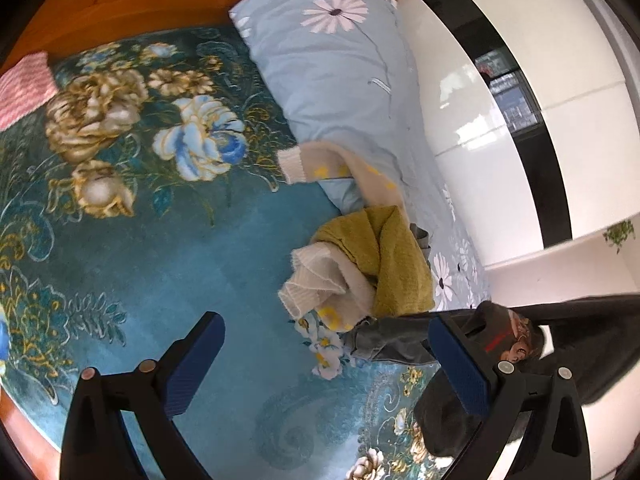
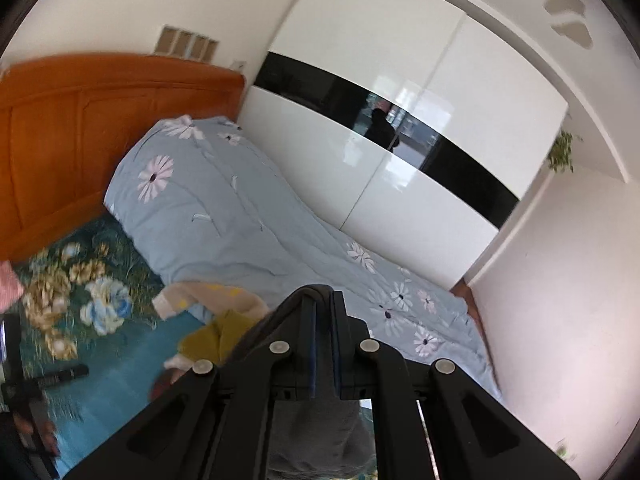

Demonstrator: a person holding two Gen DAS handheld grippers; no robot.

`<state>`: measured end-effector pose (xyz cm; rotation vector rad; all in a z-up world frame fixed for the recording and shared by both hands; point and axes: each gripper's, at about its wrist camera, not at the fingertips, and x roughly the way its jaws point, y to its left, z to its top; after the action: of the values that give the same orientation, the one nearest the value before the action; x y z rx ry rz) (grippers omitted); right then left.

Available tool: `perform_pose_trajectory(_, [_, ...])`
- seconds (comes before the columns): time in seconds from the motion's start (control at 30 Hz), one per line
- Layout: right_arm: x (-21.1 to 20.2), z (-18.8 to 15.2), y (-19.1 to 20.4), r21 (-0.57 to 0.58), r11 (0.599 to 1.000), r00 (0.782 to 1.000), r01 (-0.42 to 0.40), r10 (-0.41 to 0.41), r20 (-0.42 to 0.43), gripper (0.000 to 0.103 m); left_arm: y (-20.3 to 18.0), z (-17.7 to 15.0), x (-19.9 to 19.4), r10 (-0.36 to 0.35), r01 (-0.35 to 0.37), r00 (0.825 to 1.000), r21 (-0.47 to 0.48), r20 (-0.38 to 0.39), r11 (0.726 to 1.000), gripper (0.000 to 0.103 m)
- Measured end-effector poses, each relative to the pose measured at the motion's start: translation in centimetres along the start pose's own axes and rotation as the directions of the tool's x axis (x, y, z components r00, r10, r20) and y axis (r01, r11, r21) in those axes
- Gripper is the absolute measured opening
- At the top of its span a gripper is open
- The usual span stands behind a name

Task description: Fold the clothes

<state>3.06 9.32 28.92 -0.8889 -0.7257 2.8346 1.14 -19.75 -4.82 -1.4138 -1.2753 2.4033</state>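
Left claw (image 1: 326, 354): we see its two blue-padded fingers standing wide apart at the bottom of the left wrist view, nothing pressed between them.
Right claw (image 2: 324, 320): we see its fingers closed tight together at the bottom middle of the right wrist view; grey cloth (image 2: 316, 428) hangs below them, so we read it as pinched there.
Dark garment (image 1: 400, 344): in the left wrist view it stretches across the lower right of the frame, with a printed patch (image 1: 520, 340) showing behind the right-hand finger.
Clothes pile (image 1: 360, 272): we see it just above the left claw's gap, a mustard-green knit (image 1: 400, 264) on top of a cream knit with yellow spots (image 1: 316, 284).
Cream sleeve (image 1: 316, 164): it lies higher up at the frame's middle, against the edge of the quilt.
Bed cover (image 1: 192, 248): teal with large gold and blue flowers, filling the left and middle of the left wrist view.
Quilt (image 2: 224, 216): pale blue with white daisies, rolled along the bed from the middle of the right wrist view toward its lower right.
Headboard (image 2: 80, 128): orange wood, at the left of that view.
Wardrobe (image 2: 400, 128): glossy white with a black band, upper right of that view.
Pink cloth (image 1: 24, 88): at the left edge of the left wrist view.
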Motion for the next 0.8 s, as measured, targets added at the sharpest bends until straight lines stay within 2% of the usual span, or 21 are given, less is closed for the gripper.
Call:
perform_pose_trajectory(0.07, [1.8, -1.6, 0.7, 0.0, 0.999, 0.995, -0.036, 0.035, -0.091, 0.006, 0.9, -0.2, -0.4, 0.002, -0.002, 1.0, -0.022, 0.003, 1.0, 0.103])
perform_pose_trajectory(0.17, [6.1, -5.7, 1.9, 0.058, 0.994, 0.963, -0.097, 0.109, -0.247, 0.006, 2.0, -0.7, -0.9, 0.014, -0.014, 1.0, -0.04, 0.006, 0.999, 0.103])
perform_pose_trajectory(0.23, [9.7, -10.2, 3.4, 0.095, 0.989, 0.917, -0.117, 0.145, -0.371, 0.006, 2.6, -1.4, -0.9, 0.031, -0.031, 1.0, -0.044, -0.003, 0.999, 0.103])
perform_pose_trajectory(0.3, [13.3, -14.9, 5.0, 0.135, 0.982, 0.853, -0.132, 0.182, -0.49, 0.006, 3.2, -2.1, -0.9, 0.054, -0.055, 0.998, -0.043, -0.015, 0.998, 0.103])
perform_pose_trajectory(0.37, [15.2, -18.9, 5.6, 0.176, 0.975, 0.793, -0.137, 0.214, -0.57, 0.006, 3.7, -2.9, -0.9, 0.089, -0.09, 0.996, -0.035, -0.029, 0.995, 0.103])
perform_pose_trajectory(0.47, [16.4, -24.0, 5.5, 0.176, 0.978, 0.736, -0.109, 0.198, -0.647, 0.006, 4.3, -4.2, -1.0, 0.136, -0.137, 0.99, -0.029, -0.044, 0.99, 0.103])
perform_pose_trajectory(0.57, [17.6, -26.7, 4.3, 0.215, 0.974, 0.714, -0.069, 0.199, -0.671, 0.006, 4.6, -5.3, -0.9, 0.177, -0.179, 0.982, -0.026, -0.062, 0.984, 0.103])
perform_pose_trajectory(0.73, [19.0, -27.8, -1.1, 0.357, 0.934, 0.726, 0.001, 0.245, -0.643, 0.006, 4.1, -6.6, -1.0, 0.225, -0.227, 0.971, -0.018, -0.074, 0.974, 0.103])
perform_pose_trajectory(0.8, [19.3, -28.5, -1.3, 0.389, 0.921, 0.716, -0.017, 0.283, -0.638, 0.007, 3.6, -7.1, -0.9, 0.241, -0.242, 0.967, -0.008, -0.078, 0.97, 0.103])
